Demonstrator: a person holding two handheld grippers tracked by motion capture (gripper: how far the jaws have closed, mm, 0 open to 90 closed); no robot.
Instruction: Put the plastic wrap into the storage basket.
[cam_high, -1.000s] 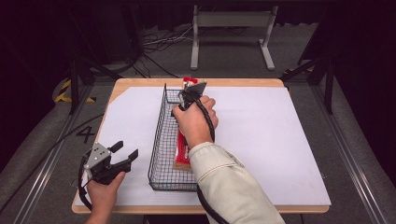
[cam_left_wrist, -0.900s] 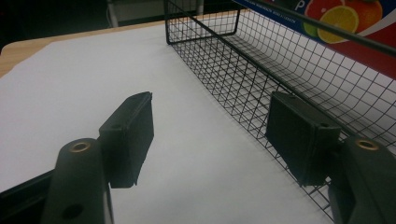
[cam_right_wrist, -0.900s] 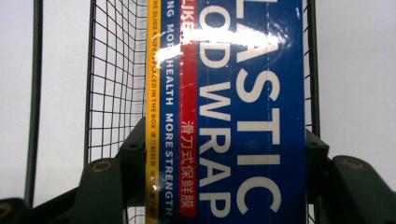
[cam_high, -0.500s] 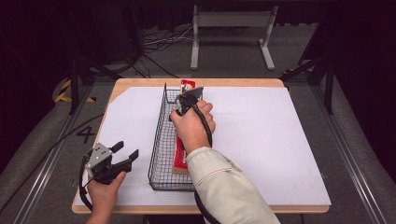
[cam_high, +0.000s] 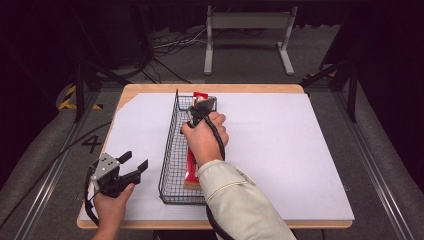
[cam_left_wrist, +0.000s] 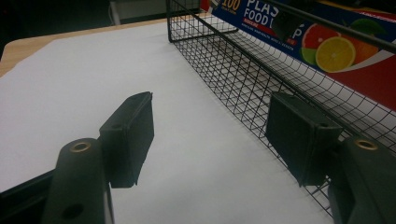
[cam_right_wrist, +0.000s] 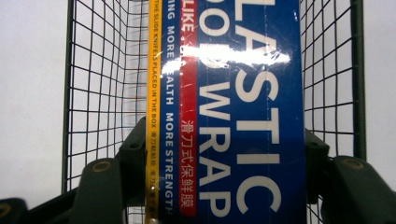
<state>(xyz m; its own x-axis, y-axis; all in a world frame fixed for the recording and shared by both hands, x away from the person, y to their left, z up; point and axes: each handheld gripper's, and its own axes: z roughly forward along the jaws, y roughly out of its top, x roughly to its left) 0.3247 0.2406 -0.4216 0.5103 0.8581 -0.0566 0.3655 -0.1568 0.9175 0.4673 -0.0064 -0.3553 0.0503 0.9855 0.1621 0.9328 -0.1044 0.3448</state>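
A long plastic wrap box (cam_high: 191, 167), red and blue, lies lengthwise in a black wire basket (cam_high: 167, 155) at the middle of the table. My right gripper (cam_high: 202, 107) is down in the basket near its far end. In the right gripper view its jaws press on both long sides of the box (cam_right_wrist: 243, 116), so the right gripper (cam_right_wrist: 224, 158) is shut on it. My left gripper (cam_high: 136, 160) hovers at the table's near left, open and holding nothing. The left gripper view has its jaws (cam_left_wrist: 215, 135) wide apart over white paper, beside the basket wall (cam_left_wrist: 233, 79) and the box (cam_left_wrist: 327, 46).
A white sheet (cam_high: 280, 150) covers most of the wooden table (cam_high: 150, 90). Wide bare paper lies right of the basket and between the basket and my left gripper. A metal stand (cam_high: 247, 30) and cables sit on the dark floor beyond the table.
My right hand has shifted slightly toward the near side with the box, whose near end now lies lower in the basket. The left gripper has stayed put.
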